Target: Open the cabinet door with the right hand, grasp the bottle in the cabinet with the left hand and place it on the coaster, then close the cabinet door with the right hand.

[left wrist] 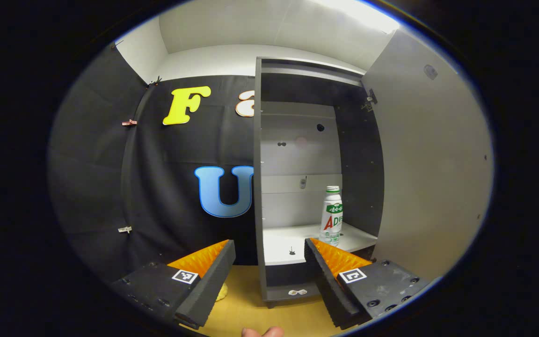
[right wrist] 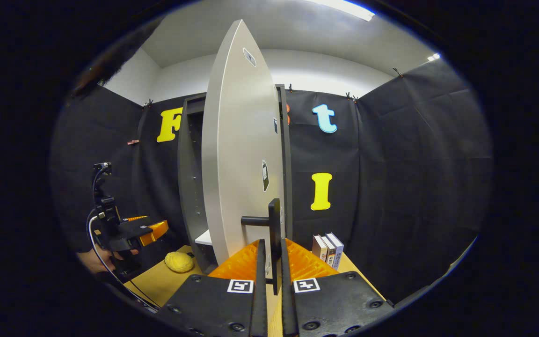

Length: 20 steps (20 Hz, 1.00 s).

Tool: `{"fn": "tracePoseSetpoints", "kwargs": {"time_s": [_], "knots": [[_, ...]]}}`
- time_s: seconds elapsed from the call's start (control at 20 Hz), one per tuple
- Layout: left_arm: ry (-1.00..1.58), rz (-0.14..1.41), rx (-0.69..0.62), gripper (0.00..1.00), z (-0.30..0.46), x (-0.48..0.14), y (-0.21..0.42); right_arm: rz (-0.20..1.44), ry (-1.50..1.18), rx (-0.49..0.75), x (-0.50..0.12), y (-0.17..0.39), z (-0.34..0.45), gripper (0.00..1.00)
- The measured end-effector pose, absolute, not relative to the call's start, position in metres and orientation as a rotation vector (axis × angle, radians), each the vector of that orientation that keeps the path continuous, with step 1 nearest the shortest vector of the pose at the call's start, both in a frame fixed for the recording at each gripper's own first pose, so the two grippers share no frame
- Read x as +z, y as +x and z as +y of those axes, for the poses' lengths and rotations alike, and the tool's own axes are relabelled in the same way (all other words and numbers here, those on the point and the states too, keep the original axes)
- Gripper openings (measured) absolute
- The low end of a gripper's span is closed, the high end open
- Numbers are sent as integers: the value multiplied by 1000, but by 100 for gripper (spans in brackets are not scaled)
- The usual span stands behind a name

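The right gripper (right wrist: pixel 269 262) clamps the handle (right wrist: pixel 273 224) of the open cabinet door (right wrist: pixel 239 154). The left gripper (left wrist: pixel 269 262) hangs wide open and empty before the bottle (left wrist: pixel 331 216) on the cabinet shelf (left wrist: pixel 293 241).

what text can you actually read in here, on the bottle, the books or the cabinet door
No text here is sharp enough to quote.
bottle: the label print is too blurred to read.
books: the spine print is too small to read.
cabinet door: the dark sticker is too small to read.
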<state>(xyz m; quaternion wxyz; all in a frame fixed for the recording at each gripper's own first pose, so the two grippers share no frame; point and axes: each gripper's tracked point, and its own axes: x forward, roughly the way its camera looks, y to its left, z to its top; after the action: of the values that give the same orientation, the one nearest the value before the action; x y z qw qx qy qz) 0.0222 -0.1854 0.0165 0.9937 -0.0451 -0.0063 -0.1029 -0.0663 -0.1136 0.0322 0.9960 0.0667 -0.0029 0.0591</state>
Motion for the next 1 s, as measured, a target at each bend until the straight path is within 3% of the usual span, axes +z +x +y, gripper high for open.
{"fn": "tracePoseSetpoints", "kwargs": {"time_s": [0.5,0.9,1.0], "knots": [[-62,9,-233,92,-245,16,40,-1,145,108,25,-65,-166,11],[-54,35,-327,94,-328,11,75,-15,202,162,28,-74,-178,11],[-51,46,-345,94,-352,8,95,-16,251,159,29,-78,-190,17]]}}
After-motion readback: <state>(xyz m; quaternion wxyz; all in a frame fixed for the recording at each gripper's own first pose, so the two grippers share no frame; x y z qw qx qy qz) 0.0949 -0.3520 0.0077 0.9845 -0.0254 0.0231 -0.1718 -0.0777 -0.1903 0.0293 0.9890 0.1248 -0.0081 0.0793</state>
